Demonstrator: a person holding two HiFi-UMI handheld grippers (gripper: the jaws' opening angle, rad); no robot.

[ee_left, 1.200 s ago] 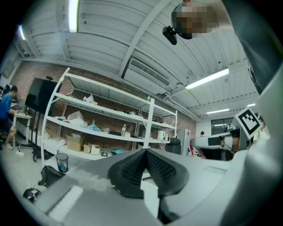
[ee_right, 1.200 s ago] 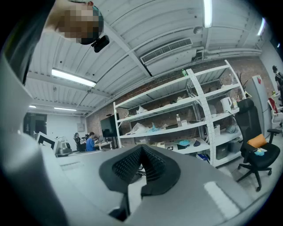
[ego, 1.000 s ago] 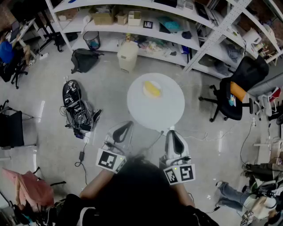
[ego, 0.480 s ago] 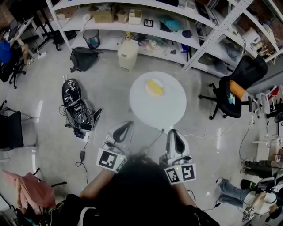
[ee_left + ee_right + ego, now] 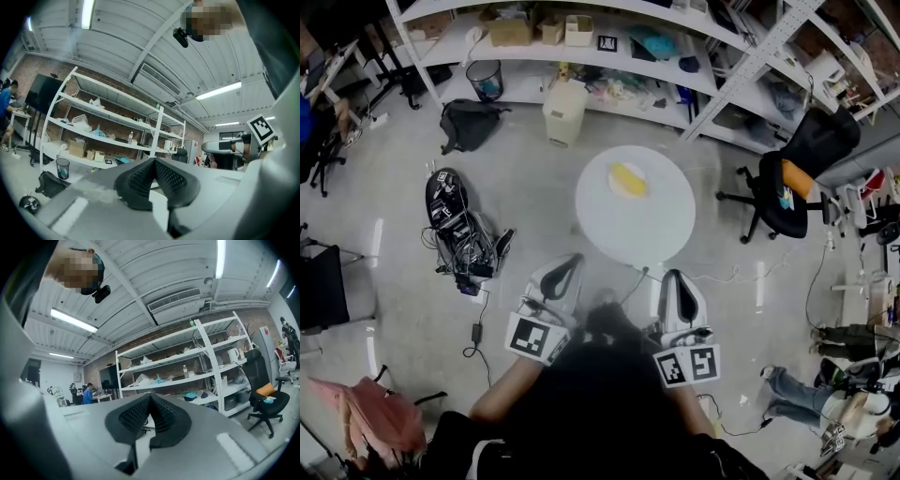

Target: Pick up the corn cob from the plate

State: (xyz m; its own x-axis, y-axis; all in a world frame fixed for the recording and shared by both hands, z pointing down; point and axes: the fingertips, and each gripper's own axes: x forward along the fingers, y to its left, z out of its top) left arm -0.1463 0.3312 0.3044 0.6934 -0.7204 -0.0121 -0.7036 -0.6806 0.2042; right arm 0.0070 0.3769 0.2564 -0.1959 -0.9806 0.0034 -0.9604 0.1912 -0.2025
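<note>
A yellow corn cob (image 5: 628, 178) lies on a pale plate (image 5: 616, 168) at the far side of a round white table (image 5: 647, 230). Both grippers are held level in front of the person, short of the table's near edge. My left gripper (image 5: 565, 270) sits to the left of the table's near edge, with my right gripper (image 5: 673, 282) just below that edge. In the left gripper view the black ribbed pads (image 5: 140, 176) meet at their tips with nothing between them. The right gripper's pads (image 5: 133, 414) also touch, empty. Neither gripper view shows the corn.
White shelving (image 5: 609, 56) with boxes runs along the far wall. A cream bin (image 5: 564, 111) and a black bag (image 5: 469, 127) stand before it. A black office chair (image 5: 792, 183) is right of the table. Cables and gear (image 5: 464, 244) lie on the floor at left.
The person and both grippers have edged a little towards the table; the shelves have slid up in the head view. Both pairs of jaws look the same.
</note>
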